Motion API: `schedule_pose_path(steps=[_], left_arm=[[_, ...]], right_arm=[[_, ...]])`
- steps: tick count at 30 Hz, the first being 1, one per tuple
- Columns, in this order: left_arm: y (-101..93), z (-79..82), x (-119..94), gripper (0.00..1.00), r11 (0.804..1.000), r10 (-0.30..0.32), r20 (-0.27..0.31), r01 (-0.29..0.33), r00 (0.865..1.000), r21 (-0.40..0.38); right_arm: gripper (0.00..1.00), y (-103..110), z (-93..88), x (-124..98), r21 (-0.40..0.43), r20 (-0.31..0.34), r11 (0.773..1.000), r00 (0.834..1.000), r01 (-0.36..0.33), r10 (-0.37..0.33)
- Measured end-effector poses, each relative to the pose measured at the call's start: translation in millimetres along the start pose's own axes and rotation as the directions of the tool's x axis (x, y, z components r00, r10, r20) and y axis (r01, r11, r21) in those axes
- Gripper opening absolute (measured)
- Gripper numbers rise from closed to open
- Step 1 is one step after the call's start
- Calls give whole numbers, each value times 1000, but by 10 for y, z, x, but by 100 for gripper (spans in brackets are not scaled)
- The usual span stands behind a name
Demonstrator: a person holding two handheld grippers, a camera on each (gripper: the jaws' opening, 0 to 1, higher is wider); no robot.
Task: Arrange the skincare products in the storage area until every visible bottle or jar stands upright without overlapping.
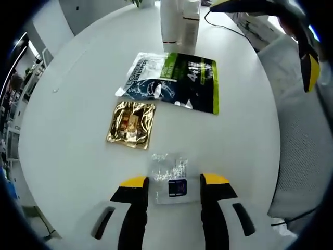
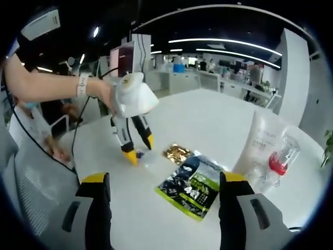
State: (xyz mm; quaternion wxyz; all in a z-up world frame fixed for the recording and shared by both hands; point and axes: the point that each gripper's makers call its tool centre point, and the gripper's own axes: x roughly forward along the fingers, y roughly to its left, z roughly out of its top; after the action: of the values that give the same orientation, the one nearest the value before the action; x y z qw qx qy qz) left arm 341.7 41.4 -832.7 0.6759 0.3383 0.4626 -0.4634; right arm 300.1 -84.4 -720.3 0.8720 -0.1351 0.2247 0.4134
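Clear sachet (image 1: 170,179) between left tool (image 1: 175,182) jaws, tips down on table (image 1: 78,135)

A round white bench (image 2: 218,120) fills the near ground under a dark ceiling with long curved light strips (image 2: 229,52). Beyond the bench stand rows of white desks (image 2: 187,78) and a monitor (image 2: 122,60), with a white pillar (image 2: 296,78) to its right. Beside the bench is a pale mesh chair (image 1: 304,151).
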Motion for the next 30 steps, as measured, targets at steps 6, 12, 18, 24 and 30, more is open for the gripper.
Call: schedule_pose_path(steps=[6, 12, 18, 24, 30], left_arm=[[-83, 85, 31, 41, 999, -12, 2, 12, 1000, 34], [-152, 200, 69, 42, 998, -24, 10, 24, 1000, 66], [-157, 255, 91, 42, 996, -31, -1, 31, 1000, 89], [-159, 308, 114, 42, 993, -38, -8, 39, 999, 111], [-177, 389, 137, 42, 990, -45, -16, 46, 999, 130]], right_arm=[[86, 14, -20, -1, 2, -4, 1000, 1000, -4, 4], [86, -8, -19, -26, 7, 0, 1000, 1000, 0, 0], [86, -43, -31, -58, 15, 4, 1000, 1000, 8, -8], [86, -61, -23, -65, 22, 9, 1000, 1000, 9, -10], [86, -76, -27, -83, 30, 13, 999, 1000, 15, -16]])
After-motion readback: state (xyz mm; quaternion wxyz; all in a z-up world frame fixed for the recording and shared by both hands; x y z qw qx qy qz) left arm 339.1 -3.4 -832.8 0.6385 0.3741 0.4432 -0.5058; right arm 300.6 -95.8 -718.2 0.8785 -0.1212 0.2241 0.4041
